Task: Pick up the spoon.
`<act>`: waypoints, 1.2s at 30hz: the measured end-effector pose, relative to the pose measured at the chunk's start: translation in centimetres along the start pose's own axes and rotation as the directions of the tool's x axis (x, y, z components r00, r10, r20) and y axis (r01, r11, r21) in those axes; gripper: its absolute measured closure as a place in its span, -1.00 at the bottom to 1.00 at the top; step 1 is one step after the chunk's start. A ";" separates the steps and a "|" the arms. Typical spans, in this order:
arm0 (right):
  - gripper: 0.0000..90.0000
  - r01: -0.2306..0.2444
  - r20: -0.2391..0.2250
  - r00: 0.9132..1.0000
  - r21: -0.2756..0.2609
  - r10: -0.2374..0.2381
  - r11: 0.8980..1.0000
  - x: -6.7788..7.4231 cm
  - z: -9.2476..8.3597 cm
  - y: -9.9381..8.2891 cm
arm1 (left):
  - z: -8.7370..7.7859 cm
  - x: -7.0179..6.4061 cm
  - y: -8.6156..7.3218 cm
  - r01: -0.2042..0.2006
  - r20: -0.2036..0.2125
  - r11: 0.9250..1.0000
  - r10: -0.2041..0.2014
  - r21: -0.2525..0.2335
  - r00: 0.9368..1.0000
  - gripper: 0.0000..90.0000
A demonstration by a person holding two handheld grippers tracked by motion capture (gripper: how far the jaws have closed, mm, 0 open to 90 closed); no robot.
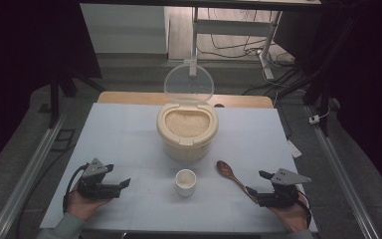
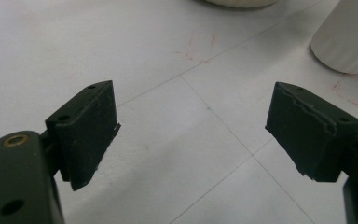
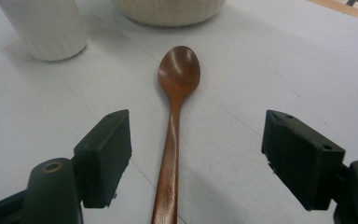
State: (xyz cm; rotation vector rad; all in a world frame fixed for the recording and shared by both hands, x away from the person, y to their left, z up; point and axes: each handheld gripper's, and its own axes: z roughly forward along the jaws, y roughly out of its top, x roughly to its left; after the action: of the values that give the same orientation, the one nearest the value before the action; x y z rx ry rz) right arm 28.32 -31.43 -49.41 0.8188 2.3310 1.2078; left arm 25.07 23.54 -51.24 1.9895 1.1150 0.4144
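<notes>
Both grippers' jaws gape empty, the right gripper [image 3: 196, 154] straddling the wooden spoon [image 3: 175, 121].

The spoon [image 3: 175, 112] is showing glossy brown wood; the cup [image 3: 46, 28] is looking ribbed, matt white; the table [image 3: 270, 65] is looking smooth and matt.

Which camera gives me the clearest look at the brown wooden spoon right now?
The right gripper view: the brown wooden spoon lies lengthwise between the open right tongs, bowl away, untouched. The high view shows it small, right of the white cup.
</notes>
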 end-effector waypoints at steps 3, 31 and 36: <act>-0.44 -0.001 -0.003 1.000 0.004 0.001 1.000 0.0 -0.2 0.0 | -0.2 -0.1 0.0 -0.002 0.001 1.000 0.002 -0.008 1.000 -0.64; -0.36 -0.028 -0.009 1.000 0.037 0.029 0.999 -0.1 -0.4 0.4 | -0.1 0.0 0.0 -0.004 0.008 1.000 0.004 0.000 1.000 -0.64; -0.36 -0.028 -0.012 1.000 0.051 0.029 0.998 0.1 -0.6 1.3 | 0.0 0.0 0.0 -0.001 0.010 1.000 0.001 0.004 1.000 -0.64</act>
State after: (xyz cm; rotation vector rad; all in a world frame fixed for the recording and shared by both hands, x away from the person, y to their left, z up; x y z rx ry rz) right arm 28.35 -31.12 -48.00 0.8664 2.3767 1.1736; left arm 25.04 23.55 -51.24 1.9935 1.1091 0.4029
